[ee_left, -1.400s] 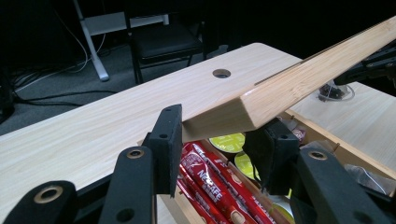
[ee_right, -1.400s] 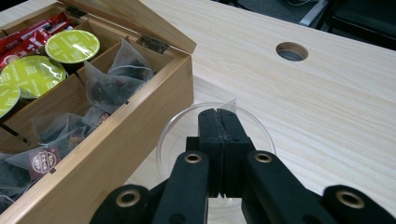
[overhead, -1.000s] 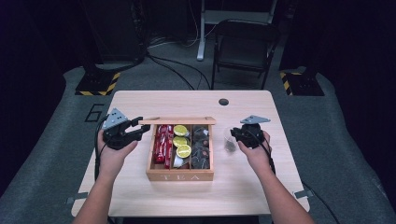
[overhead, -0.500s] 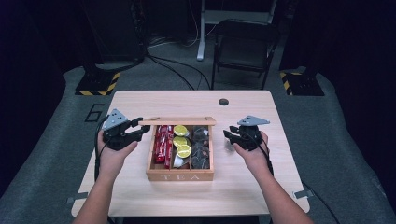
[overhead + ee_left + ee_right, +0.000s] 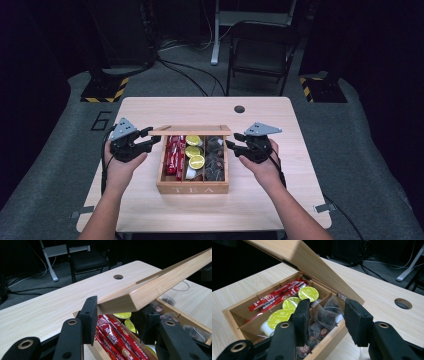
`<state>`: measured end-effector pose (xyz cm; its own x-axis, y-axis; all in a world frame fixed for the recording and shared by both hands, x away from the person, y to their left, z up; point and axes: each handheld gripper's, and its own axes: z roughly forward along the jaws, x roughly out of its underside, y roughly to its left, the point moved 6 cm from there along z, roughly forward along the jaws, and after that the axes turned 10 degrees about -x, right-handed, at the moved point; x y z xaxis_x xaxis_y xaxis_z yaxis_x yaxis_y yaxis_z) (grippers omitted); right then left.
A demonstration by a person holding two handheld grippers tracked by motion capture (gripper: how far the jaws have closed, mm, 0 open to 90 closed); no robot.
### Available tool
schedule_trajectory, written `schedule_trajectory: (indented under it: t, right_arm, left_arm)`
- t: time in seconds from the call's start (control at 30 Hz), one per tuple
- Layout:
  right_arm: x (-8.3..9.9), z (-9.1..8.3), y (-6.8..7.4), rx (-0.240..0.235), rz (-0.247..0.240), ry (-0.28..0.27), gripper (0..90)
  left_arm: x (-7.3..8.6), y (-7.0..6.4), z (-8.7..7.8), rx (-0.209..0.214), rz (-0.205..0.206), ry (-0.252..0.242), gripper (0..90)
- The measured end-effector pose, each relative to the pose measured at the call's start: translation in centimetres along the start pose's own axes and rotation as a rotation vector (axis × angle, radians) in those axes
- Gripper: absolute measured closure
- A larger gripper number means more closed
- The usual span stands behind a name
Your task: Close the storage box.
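Observation:
A wooden tea box (image 5: pixel 192 189) marked TEA stands mid-table with its lid (image 5: pixel 190 131) raised. Inside lie red sachets (image 5: pixel 172 152), yellow-topped pods (image 5: pixel 195 155) and dark tea bags (image 5: pixel 216 160). My left gripper (image 5: pixel 152 139) is at the lid's left end; in the left gripper view its jaws (image 5: pixel 117 317) clamp the lid's corner (image 5: pixel 160 287) above the sachets (image 5: pixel 115 337). My right gripper (image 5: pixel 231 144) is open at the box's right wall. In the right gripper view it (image 5: pixel 328 317) straddles that wall over the tea bags (image 5: pixel 329 312), next to the pods (image 5: pixel 287 311).
The light wooden table (image 5: pixel 280 200) has a round hole (image 5: pixel 239 109) behind the box. A dark folding chair (image 5: pixel 260 55) and floor cables stand beyond the far edge. Bare tabletop lies on both sides of the box.
My right gripper has moved left, up to the box's right wall. The left gripper has stayed at the lid's corner, with the lid still raised.

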<state>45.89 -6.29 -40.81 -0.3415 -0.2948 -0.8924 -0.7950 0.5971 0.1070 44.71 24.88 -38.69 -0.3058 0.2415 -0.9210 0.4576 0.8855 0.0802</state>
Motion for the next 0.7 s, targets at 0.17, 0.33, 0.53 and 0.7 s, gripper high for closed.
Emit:
schedule_trajectory:
  t: [0.17, 0.33, 0.53, 0.7]
  right_arm:
    - [-0.8, 0.1, 0.7, -0.01, -0.022, -0.007, 53.2]
    - [-1.1, 0.1, 1.1, -0.009, -0.04, -0.014, 51.3]
    - [-1.5, -0.1, 1.2, -0.005, -0.049, -0.027, 51.4]
    - [-1.9, -0.1, 1.3, 0.003, -0.047, -0.039, 52.1]
  left_arm:
    - [0.1, -0.1, -0.1, 0.001, 0.002, 0.002, 56.4]
    - [0.2, -0.1, -0.1, 0.002, 0.004, 0.007, 56.4]
    - [0.3, -0.2, -0.2, 0.0, 0.005, 0.013, 56.4]
    - [0.4, -0.2, -0.2, 0.004, -0.002, 0.013, 56.2]
